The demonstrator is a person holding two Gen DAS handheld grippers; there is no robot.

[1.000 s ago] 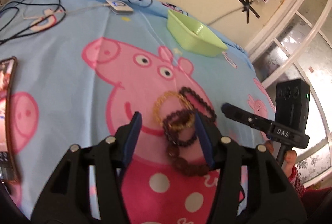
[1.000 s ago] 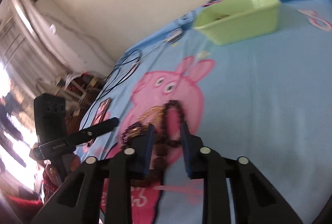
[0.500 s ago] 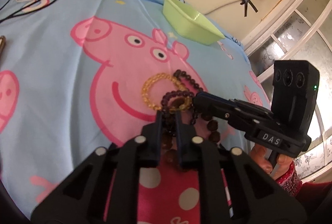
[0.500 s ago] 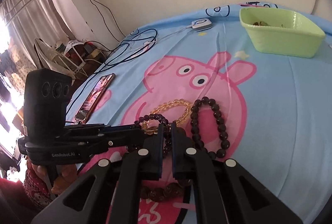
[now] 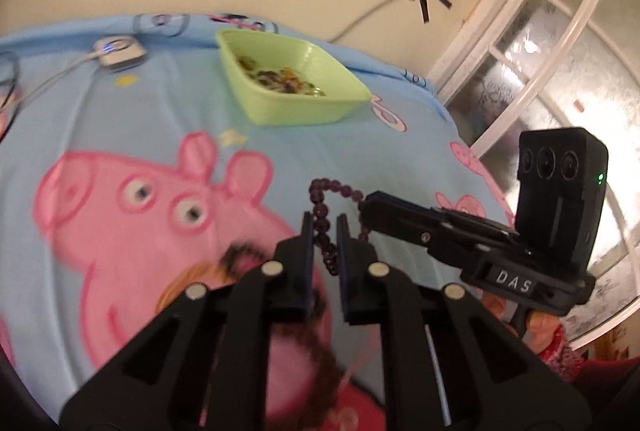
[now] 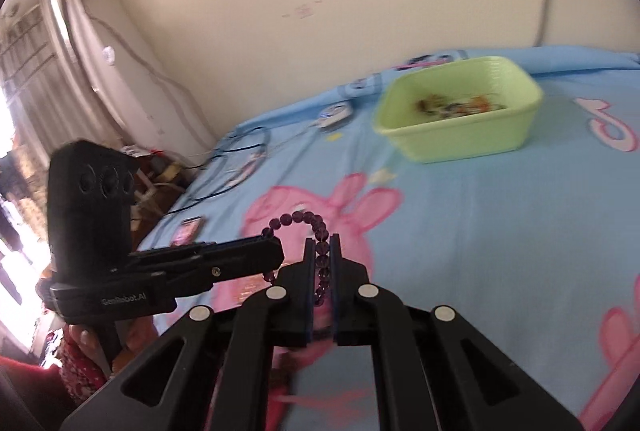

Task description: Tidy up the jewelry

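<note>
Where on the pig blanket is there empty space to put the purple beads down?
Bare blanket lies between the green tub and the grippers, on the pig's ear side. It is crowded beneath the left gripper, where other bracelets lie, and by the cables.

Daylight glares through the window (image 5: 560, 79) and curtains (image 6: 24, 79), fisheye edges bend into black, motion blur smears the bedsheet (image 5: 120, 231) print

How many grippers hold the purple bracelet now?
2. The left gripper grips one side of the purple bracelet, its jaws having just closed; the right gripper grips the other.
</note>
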